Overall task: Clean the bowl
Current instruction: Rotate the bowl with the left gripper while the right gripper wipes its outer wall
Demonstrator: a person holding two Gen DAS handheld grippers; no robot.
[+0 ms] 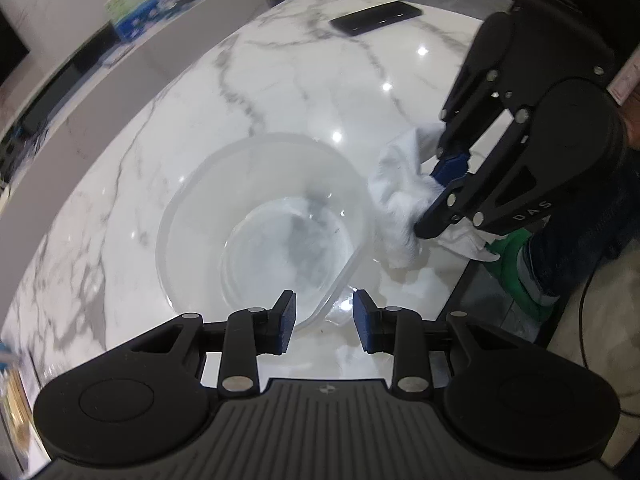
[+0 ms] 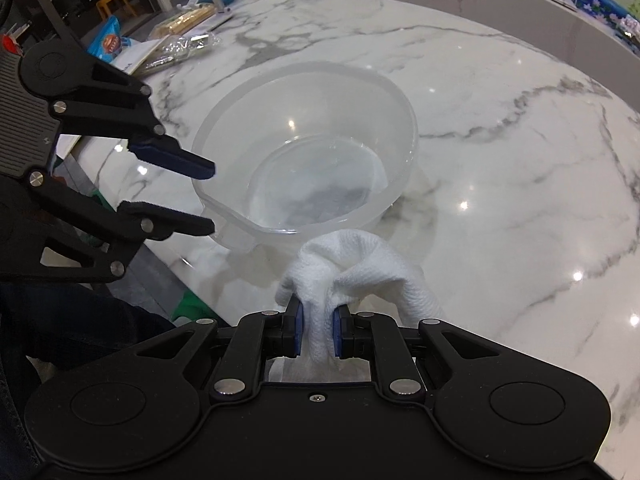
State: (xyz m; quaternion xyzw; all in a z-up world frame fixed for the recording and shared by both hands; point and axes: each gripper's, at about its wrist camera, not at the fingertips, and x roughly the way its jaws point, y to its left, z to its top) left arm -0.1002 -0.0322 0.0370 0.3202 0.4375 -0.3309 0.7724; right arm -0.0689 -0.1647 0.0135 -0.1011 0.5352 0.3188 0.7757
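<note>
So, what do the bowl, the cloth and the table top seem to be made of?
Bowl: probably frosted translucent plastic; the marble veins show dimly through its wall. Cloth: white woven fabric, with a ribbed texture and soft folds. Table top: marble or a marble-look slab, white with grey veins, polished, since lamps reflect in it.

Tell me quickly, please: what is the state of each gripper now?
Left gripper: open, holding nothing, its fingers on either side of the bowl spout.
Right gripper: shut on the white cloth.
</note>
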